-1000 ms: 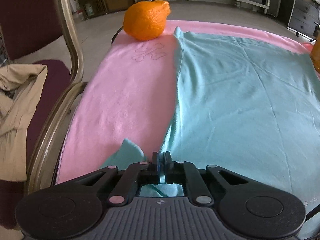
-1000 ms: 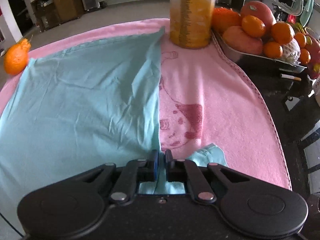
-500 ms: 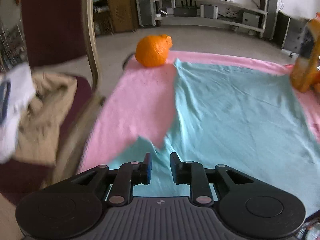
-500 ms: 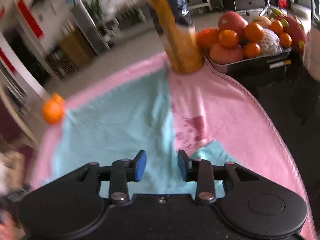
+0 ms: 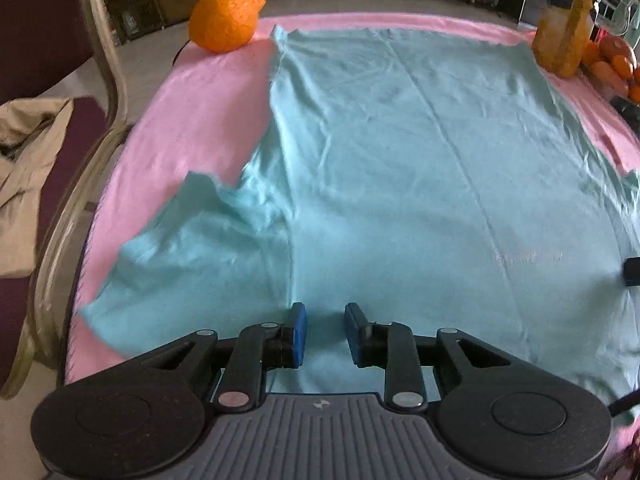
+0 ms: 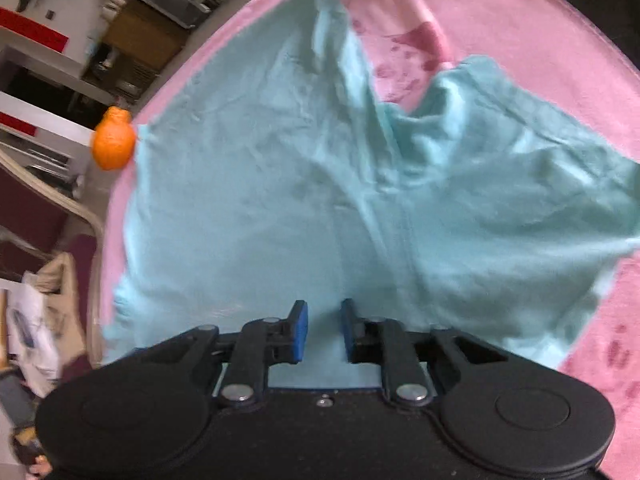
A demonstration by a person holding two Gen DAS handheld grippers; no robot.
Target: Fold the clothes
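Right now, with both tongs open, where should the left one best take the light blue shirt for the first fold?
Probably the left sleeve of the light blue shirt: it lies flat, spread onto the pink towel. Bring the left tongs from the left and pinch its free outer edge.

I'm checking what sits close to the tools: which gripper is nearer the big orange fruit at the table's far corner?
Left. The left gripper hovers open over the teal shirt, with the orange ahead, slightly left. From the right gripper, the orange appears small, far across the shirt.
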